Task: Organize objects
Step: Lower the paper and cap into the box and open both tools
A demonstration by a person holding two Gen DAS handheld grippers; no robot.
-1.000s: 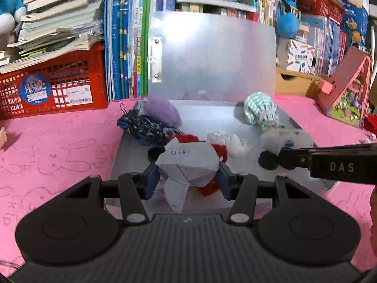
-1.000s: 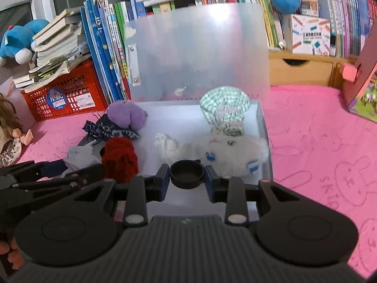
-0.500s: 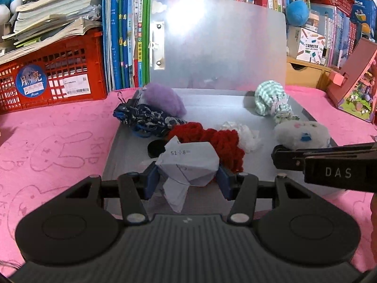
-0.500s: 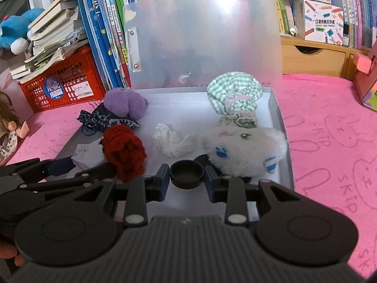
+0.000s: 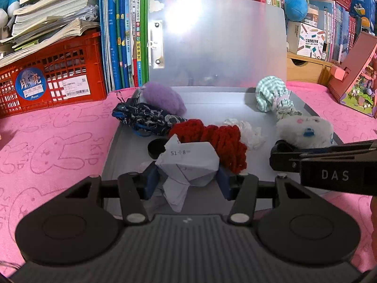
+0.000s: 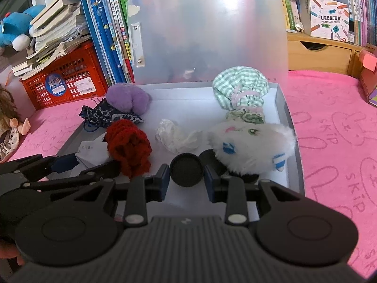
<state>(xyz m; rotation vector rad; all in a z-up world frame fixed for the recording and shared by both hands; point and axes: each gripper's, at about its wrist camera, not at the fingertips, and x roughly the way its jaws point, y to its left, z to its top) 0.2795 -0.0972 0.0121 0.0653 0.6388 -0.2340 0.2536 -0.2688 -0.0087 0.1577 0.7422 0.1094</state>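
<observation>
My left gripper [image 5: 186,179] is shut on a crumpled white paper with a printed sum [image 5: 188,165], held over the front left of the open grey box [image 5: 212,101]. My right gripper [image 6: 186,180] is shut on a small round black cap [image 6: 186,169] over the box's front middle. Inside the box lie a red knitted piece [image 6: 128,146], a purple fuzzy ball [image 6: 127,100], a dark blue patterned pouch [image 5: 143,118], a white crumpled wad [image 6: 175,135], a green checked cloth bundle [image 6: 240,89] and a white plush toy [image 6: 252,146]. Another black cap [image 5: 155,147] lies behind the paper.
The box's translucent lid [image 5: 216,42] stands upright at the back. Behind it are rows of books [image 5: 120,23] and a red crate [image 5: 49,80] with stacked books. A pink rabbit-print cloth [image 6: 334,129] covers the surface. A pink toy house [image 5: 355,75] stands at right.
Both grippers have come slightly forward and lower over the box, so its contents look nearer. The red knitted piece, half hidden behind the paper before, now shows more fully. Both grips are unchanged.
</observation>
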